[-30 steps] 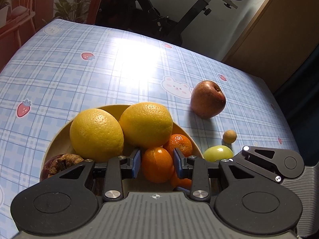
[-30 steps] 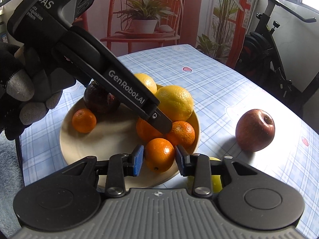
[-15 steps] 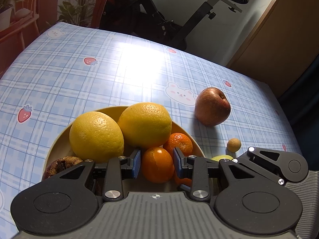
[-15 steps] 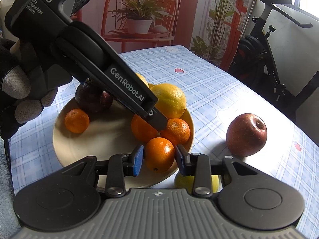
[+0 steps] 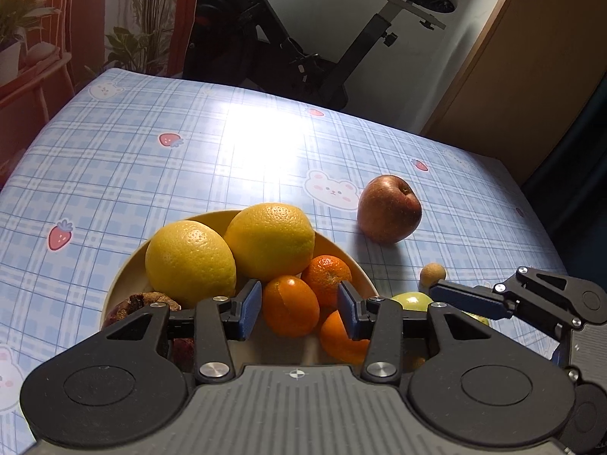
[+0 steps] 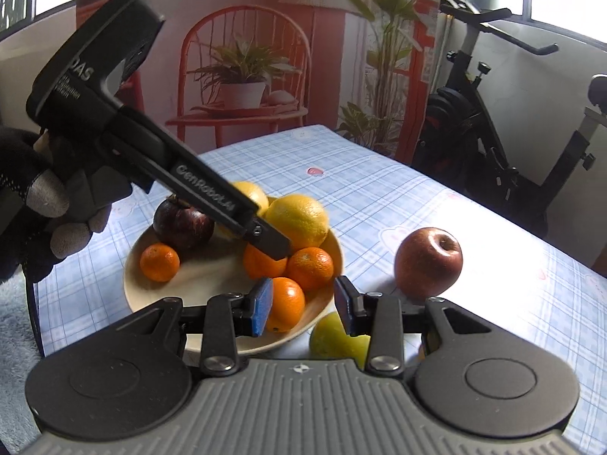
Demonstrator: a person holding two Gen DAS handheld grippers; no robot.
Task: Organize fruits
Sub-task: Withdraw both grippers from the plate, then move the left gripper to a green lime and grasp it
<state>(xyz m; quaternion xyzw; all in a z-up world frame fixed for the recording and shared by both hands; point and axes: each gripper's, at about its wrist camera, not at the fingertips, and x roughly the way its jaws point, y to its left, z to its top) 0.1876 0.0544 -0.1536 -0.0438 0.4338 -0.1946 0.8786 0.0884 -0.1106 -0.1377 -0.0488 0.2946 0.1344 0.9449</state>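
On top of the worktop (image 5: 114, 159), with its blue checked cloth, sits a round cream plate (image 6: 224, 295) full of fruit. Two big yellow lemons (image 5: 189, 258) lie at the back of the plate, touching each other. A dark purple fruit (image 6: 184, 223) sits at the plate's left side in the right wrist view. A red apple (image 6: 428, 261) stands on the cloth, off to the right of the plate and apart from it. A green fruit (image 6: 334, 337) lies on the cloth just beside the plate's near rim.

Small oranges (image 6: 309, 267) are piled at the front of the plate, and one more sits alone by the purple fruit. A tiny tan ball (image 5: 432, 273) rests near the apple.

The left gripper (image 5: 299, 309) is over the plate and its jaws are opening; one small orange (image 5: 290, 305) sits between the pads with gaps on both sides. The right gripper (image 6: 303, 307) is opening too. Another small orange (image 6: 286, 303) is between its jaws, close against the left pad and clear of the right one.
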